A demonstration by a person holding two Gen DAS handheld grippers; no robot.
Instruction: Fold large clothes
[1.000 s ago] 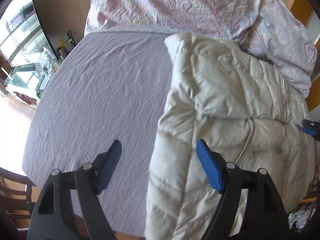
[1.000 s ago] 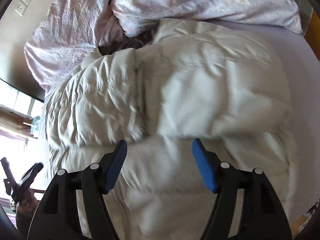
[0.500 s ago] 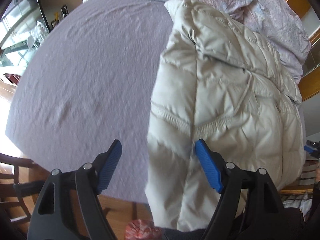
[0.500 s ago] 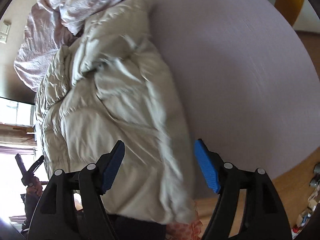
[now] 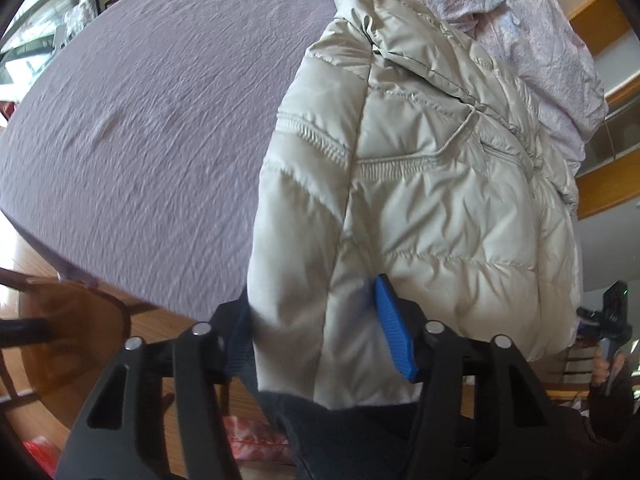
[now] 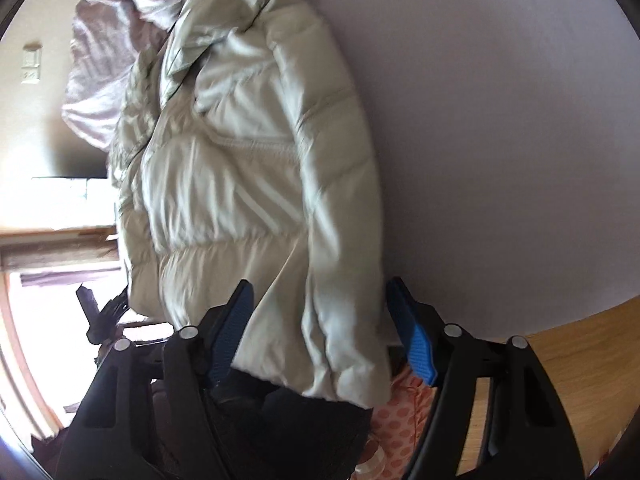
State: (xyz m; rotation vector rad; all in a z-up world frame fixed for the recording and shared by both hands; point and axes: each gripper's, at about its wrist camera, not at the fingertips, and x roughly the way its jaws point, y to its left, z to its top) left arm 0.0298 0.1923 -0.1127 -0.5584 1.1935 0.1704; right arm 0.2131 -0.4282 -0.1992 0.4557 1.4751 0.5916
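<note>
Both grippers have dropped toward the near hem of the jacket (image 5: pixel 432 184) since the earlier frames, when they hung over its quilted middle with their jaws wide and empty. Now the hem bulges up between the fingers of each.

From the left wrist view, the left gripper (image 5: pixel 316 332) has its jaws spread apart, one on each side of the jacket's near edge. Its blue pad (image 5: pixel 394 332) lies against the cloth, while the other is mostly hidden behind the fabric; whether the jaws actually pinch the hem cannot be told. The right gripper (image 5: pixel 610 316) shows small beyond the jacket's far lower corner, held in a hand.

From the right wrist view, the right gripper (image 6: pixel 320 328) also straddles the hem, jaws well apart, blue pads (image 6: pixel 230 332) beside the fabric on either side. The picture is blurred, so a firm grip cannot be confirmed here either.

The jacket (image 6: pixel 248 168), cream and puffy, lies lengthwise on the purple bedsheet (image 5: pixel 152 120), its collar end toward the crumpled pink blanket (image 5: pixel 532 12) and its hem hanging just past the sheet's near edge. The sheet stretches bare on both sides of the jacket. Below the hem are dark clothing and a wooden floor (image 6: pixel 580 352).
</note>
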